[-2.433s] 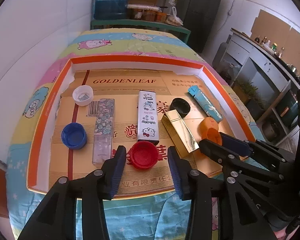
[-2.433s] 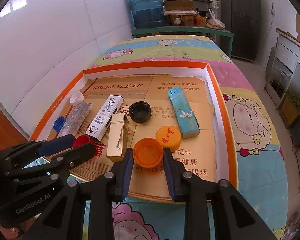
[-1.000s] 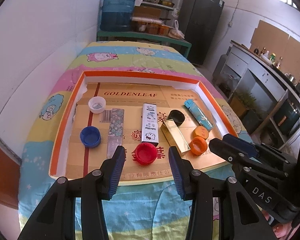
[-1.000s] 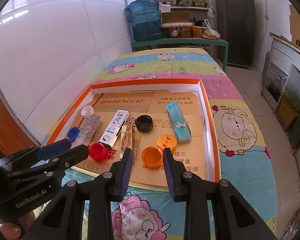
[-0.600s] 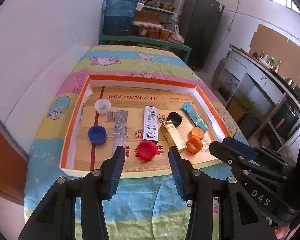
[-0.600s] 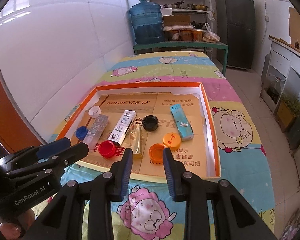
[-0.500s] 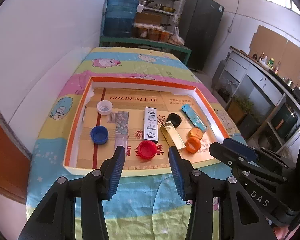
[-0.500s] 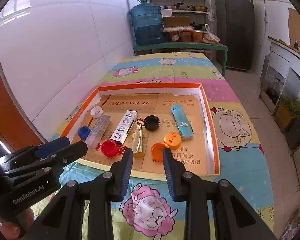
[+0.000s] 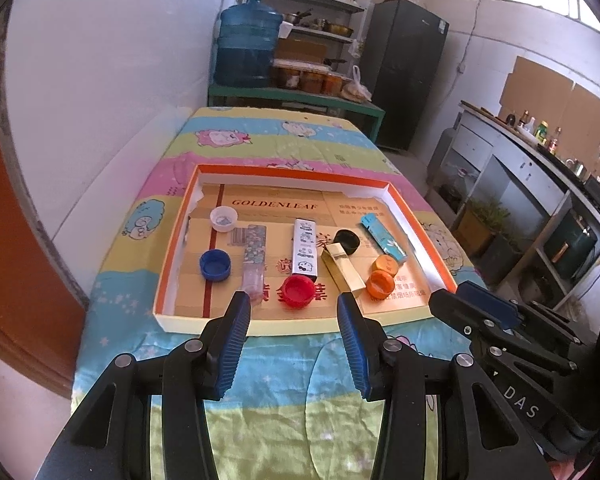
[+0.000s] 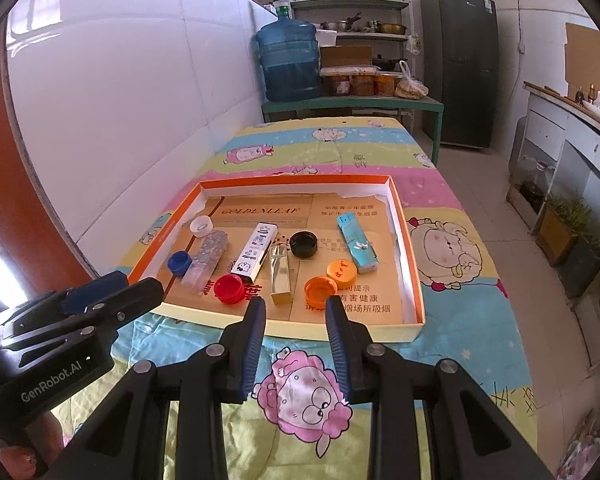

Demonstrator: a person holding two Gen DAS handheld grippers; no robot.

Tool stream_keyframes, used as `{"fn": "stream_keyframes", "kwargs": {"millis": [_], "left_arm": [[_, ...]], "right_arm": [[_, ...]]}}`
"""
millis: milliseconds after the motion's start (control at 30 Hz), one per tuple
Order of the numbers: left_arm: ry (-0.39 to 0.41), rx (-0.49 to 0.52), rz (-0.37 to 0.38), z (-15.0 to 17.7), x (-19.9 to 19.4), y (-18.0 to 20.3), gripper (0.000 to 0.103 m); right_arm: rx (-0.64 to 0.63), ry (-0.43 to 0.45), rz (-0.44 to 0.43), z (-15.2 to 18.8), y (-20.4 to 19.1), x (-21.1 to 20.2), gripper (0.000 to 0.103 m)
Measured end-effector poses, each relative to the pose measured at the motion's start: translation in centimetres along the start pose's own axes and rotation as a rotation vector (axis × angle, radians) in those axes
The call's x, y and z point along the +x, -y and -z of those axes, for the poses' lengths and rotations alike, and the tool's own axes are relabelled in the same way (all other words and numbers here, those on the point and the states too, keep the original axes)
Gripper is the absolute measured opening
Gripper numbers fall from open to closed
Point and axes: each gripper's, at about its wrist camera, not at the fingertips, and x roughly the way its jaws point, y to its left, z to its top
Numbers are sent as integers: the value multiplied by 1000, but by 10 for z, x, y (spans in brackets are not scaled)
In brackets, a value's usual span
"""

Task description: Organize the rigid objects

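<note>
An orange-rimmed shallow box point(image 9: 176, 236) point(image 10: 414, 280) lies on the quilt-covered table. It holds a red cap point(image 9: 298, 290) point(image 10: 229, 288), two orange caps point(image 9: 380, 283) point(image 10: 320, 289), a blue cap point(image 9: 215, 265), a white cap point(image 9: 223, 218), a black cap point(image 9: 347, 241), a gold box point(image 9: 342, 269) point(image 10: 281, 276), a white cartoon box point(image 9: 305, 250), a clear glitter case point(image 9: 254, 262) and a blue lighter case point(image 9: 383, 237) point(image 10: 357, 249). My left gripper point(image 9: 294, 312) and right gripper point(image 10: 296, 312) are open and empty, held back from the box's near edge.
A white wall runs along the left. A green shelf with a blue water jug point(image 9: 246, 50) stands behind the table. A dark fridge point(image 10: 458, 64) and a counter point(image 9: 540, 168) are at the right. An orange door frame point(image 9: 4, 280) is at the near left.
Both grippers have pulled back and up from the box, so the box and caps look smaller and farther. Nothing in the box has moved.
</note>
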Motion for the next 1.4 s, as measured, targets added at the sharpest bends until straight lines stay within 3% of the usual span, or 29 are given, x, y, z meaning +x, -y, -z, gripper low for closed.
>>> {"fn": "stream_keyframes", "kwargs": {"millis": [500, 1100, 1400], "left_arm": [[41, -4, -50, 9, -43, 4, 47], [115, 0, -165, 34, -94, 15, 47], [173, 25, -168, 45, -115, 23, 47]], "right_arm": [[25, 75, 69, 8, -11, -38, 31], [21, 116, 65, 22, -24, -79, 31], [6, 140, 71, 30, -34, -95, 31]]}}
